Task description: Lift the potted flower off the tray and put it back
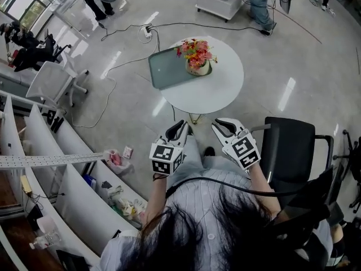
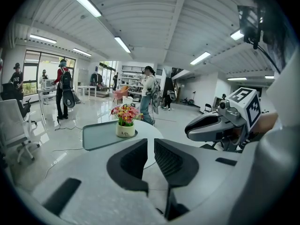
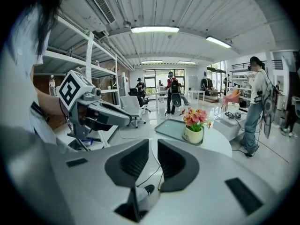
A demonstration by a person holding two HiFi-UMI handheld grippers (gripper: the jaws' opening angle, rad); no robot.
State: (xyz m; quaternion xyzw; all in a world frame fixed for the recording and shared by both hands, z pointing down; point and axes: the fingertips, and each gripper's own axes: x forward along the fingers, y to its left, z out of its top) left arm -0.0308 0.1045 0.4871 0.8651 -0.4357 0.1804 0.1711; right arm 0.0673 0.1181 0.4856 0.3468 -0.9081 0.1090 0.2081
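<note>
Where the room is viewed from the head, a glossy pale floor [image 1: 304, 61] is seen beneath everything, and white shelving [image 1: 67, 174] is ranged along its left side. A round white surface [image 1: 220, 92] is set on that floor ahead of the person. A black chair [image 1: 290, 143] is placed near it at the right, just beside the person's right arm. A grey-green rectangular tray [image 1: 166, 69] is laid on the left part of the surface, with its left end carried out over the rim.

The left hand-held gripper [image 1: 183, 124] and the right hand-held gripper [image 1: 217, 124] are held side by side in front of the person's body. Both are kept short of the surface and well apart from the tray, with their tips pointed towards it. In the left gripper view the jaws are seen drawn together to a narrow slit, and nothing is held between them. In the right gripper view the jaws are likewise brought close, with only a thin gap left, and nothing is gripped there either.

The potted flower [image 1: 197, 58] is stood upright at the tray's right end, near the middle of the surface. Pink, red and yellow blooms are carried above a small cream pot. Whether the pot's base is wholly inside the tray's rim cannot be told.
</note>
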